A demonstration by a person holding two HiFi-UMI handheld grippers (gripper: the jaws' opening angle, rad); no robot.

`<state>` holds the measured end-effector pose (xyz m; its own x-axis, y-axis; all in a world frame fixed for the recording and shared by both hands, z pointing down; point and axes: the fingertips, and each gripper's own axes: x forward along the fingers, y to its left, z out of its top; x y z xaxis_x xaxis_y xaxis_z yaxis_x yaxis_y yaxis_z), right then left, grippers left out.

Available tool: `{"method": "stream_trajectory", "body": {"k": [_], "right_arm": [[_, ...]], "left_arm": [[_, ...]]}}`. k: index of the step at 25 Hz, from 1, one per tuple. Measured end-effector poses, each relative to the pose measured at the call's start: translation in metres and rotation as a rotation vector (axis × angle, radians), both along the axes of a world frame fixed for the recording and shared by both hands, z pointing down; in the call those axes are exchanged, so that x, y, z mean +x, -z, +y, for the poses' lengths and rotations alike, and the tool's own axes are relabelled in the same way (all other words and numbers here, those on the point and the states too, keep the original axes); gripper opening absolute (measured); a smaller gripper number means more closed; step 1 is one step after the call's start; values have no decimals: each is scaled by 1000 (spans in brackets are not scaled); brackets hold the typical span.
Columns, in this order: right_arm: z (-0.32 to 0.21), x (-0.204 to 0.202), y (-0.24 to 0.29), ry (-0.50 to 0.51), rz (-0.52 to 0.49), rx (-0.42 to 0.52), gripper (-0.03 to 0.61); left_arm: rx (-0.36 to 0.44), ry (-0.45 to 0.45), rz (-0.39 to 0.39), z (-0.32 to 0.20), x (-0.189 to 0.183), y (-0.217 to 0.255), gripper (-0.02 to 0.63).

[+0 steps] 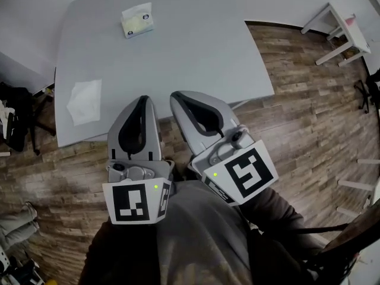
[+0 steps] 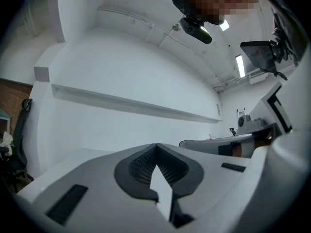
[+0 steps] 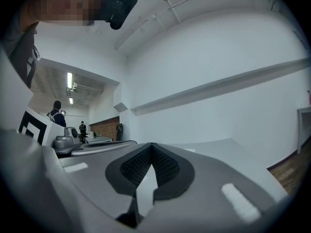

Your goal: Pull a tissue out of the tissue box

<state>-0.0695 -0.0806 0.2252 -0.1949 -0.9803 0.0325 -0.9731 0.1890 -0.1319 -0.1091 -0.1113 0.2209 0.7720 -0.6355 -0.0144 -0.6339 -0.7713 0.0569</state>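
On the table point(image 1: 196, 58): the tissue box point(image 1: 137, 20), with what looks like a white sheet standing up from its top. Too small here to tell its long axis.

Well apart from the box, on the person's side of it and off to its left: a loose tissue point(image 1: 84, 101), lying flat and a little crumpled, touching nothing else.

Farther from the box again, past the table edge opposite it and close against the body: left gripper point(image 1: 144, 100) and right gripper point(image 1: 177, 95), side by side, held about level and aimed toward the box.

Jaws of both closed tip to tip, gripping nothing, with only pale wall visible through the gap behind the tips.

From the left jaws, box almost dead ahead. From the right jaws, ahead and somewhat to the left. Left gripper nearer by a shade, hardly enough to matter, and a long reach across the table for either.

Fits two readings: a sheet already out of the box and laid aside, or a stray sheet there anyway with the box's own sheet yet to come out. Not to be settled from this moment alone.
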Motion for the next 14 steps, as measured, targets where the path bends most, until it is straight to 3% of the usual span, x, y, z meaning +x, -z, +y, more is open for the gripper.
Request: {"method": "stream_trajectory", "body": {"k": [14], "right_arm": [[-10,-26,-7,-12,21,-27,0]], "left_arm": [[-34,-16,11,-10,-24,-10,2]]}}
